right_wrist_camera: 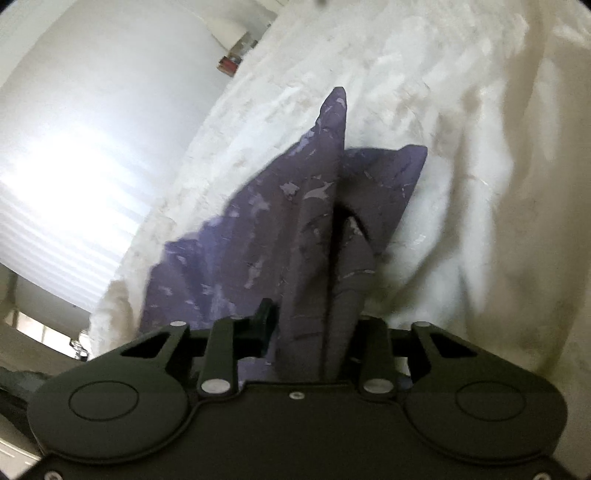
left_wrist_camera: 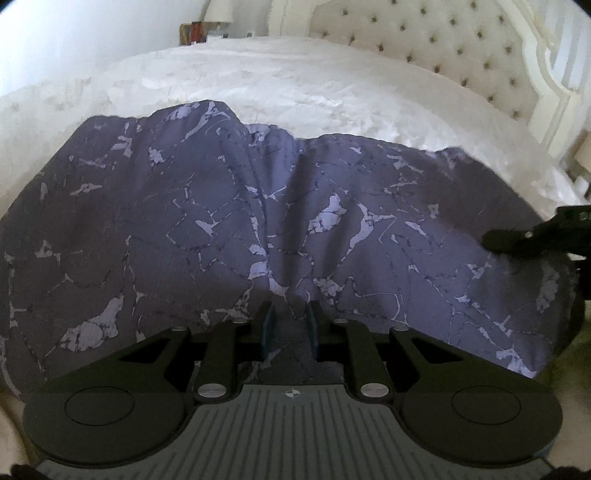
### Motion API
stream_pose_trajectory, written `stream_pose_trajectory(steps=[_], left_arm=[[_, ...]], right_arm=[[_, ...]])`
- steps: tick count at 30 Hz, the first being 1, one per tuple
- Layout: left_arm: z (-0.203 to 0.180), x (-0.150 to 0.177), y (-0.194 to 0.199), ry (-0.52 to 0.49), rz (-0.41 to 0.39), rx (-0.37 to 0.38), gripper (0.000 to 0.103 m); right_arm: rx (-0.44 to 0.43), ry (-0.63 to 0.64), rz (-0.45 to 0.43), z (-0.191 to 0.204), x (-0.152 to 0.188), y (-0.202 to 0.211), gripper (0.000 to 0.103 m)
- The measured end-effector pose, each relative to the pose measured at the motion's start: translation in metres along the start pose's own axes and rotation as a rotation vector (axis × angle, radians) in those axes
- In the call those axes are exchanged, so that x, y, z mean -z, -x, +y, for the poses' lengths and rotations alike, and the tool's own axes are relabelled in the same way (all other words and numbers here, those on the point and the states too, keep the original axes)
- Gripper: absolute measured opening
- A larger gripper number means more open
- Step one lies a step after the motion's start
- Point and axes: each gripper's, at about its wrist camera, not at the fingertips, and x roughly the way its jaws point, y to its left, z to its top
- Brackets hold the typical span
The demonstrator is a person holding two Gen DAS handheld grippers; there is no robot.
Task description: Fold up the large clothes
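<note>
Where the white bedspread (left_wrist_camera: 280, 85) is spread across the bed, a large purple garment (left_wrist_camera: 229, 229) is laid over its near part, reaching from the near edge to roughly the middle of the cover. Its cloth is recorded as a dull violet-grey ground crossed by thin dark crack-like lines and scattered pale lilac patches, a marbled print. A fine woven or knitted grain is made out in the fabric close to the left wrist camera. The far edge is seen as an uneven outline of several peaks, and soft creases are gathered toward the middle of the near hem. The left gripper (left_wrist_camera: 290, 314) is shown at that hem, its two dark fingers with blue inner pads (left_wrist_camera: 266, 326) set close together and a ridge of the cloth pinched between them. In the right wrist view the same garment (right_wrist_camera: 258, 236) is bunched into long upright folds, one pointed tip raised against the bedspread (right_wrist_camera: 461, 147). The right gripper (right_wrist_camera: 314, 314) is closed on a thick bundle of these folds; only its left finger (right_wrist_camera: 264, 317) is visible, the other being covered by cloth. From the left wrist view the right gripper (left_wrist_camera: 517, 240) is noted as a dark shape at the garment's right edge. The bedspread is catalogued as white, crinkled and faintly glossy. A cream tufted headboard (left_wrist_camera: 443, 48) with button studs and a carved pale frame is listed behind it. A white lamp (left_wrist_camera: 218, 14) is listed on a bedside stand (left_wrist_camera: 195, 33) at the far left.
</note>
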Motion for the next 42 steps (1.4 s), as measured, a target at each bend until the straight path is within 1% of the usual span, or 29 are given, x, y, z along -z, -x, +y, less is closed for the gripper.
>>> stream_pose_trajectory(steps=[3,6,8,10,13,15,16,19,21,23,26,28,29,30,31,33,35,36,38,40,42], left_arm=[[0.005,0.001,0.013,0.034,0.017,0.022,0.019],[0.007,0.010,0.031,0.029,-0.002,0.063,0.021],[0.006,0.019,0.032,-0.006,-0.001,0.059,0.021],[0.008,0.025,0.022,-0.015,0.014,0.062,0.022],[0.020,0.023,0.020,0.057,0.030,0.101,0.022],[0.030,0.020,0.027,0.103,0.020,0.110,0.022],[0.034,0.020,0.033,0.117,0.007,0.101,0.022],[0.050,0.021,0.058,0.147,-0.072,0.048,0.022],[0.063,0.022,0.075,0.173,-0.121,-0.002,0.022],[0.080,0.024,0.091,0.200,-0.159,-0.051,0.022],[0.102,0.028,0.107,0.264,-0.186,-0.094,0.023],[0.111,0.032,0.113,0.300,-0.192,-0.107,0.023],[0.115,0.034,0.114,0.313,-0.193,-0.113,0.023],[0.113,0.035,0.115,0.322,-0.192,-0.117,0.023],[0.114,0.037,0.116,0.332,-0.191,-0.120,0.023],[0.113,0.040,0.121,0.342,-0.180,-0.161,0.023],[0.117,0.042,0.124,0.363,-0.183,-0.154,0.023],[0.119,0.043,0.127,0.377,-0.187,-0.147,0.023],[0.119,0.041,0.132,0.386,-0.209,-0.152,0.023],[0.118,0.044,0.146,0.369,-0.248,-0.167,0.023],[0.113,0.038,0.157,0.333,-0.302,-0.189,0.024]], right_arm=[[-0.034,0.004,-0.015,0.022,-0.005,0.014,0.033],[-0.072,0.015,-0.016,0.046,-0.011,0.023,0.032],[-0.086,0.044,-0.007,0.065,-0.013,0.022,0.032],[-0.107,0.071,0.014,0.086,-0.014,0.016,0.033],[-0.157,0.088,0.061,0.112,-0.013,0.003,0.033],[-0.189,0.102,0.084,0.130,-0.015,-0.008,0.033],[-0.204,0.111,0.096,0.140,-0.015,-0.014,0.033],[-0.229,0.159,0.135,0.171,-0.014,-0.041,0.033],[-0.242,0.182,0.172,0.188,-0.009,-0.061,0.033],[-0.255,0.212,0.221,0.206,0.000,-0.090,0.033],[-0.265,0.238,0.295,0.224,0.016,-0.131,0.034],[-0.265,0.256,0.341,0.233,0.029,-0.161,0.036],[-0.263,0.263,0.363,0.235,0.035,-0.176,0.039],[-0.259,0.268,0.381,0.236,0.039,-0.190,0.044],[-0.257,0.278,0.401,0.238,0.044,-0.201,0.046],[-0.263,0.294,0.423,0.235,0.053,-0.207,0.056],[-0.288,0.293,0.431,0.230,0.060,-0.209,0.061],[-0.310,0.291,0.431,0.232,0.060,-0.205,0.066],[-0.373,0.287,0.428,0.231,0.054,-0.197,0.070],[-0.428,0.297,0.418,0.236,0.049,-0.187,0.071],[-0.476,0.330,0.384,0.240,0.042,-0.175,0.074]])
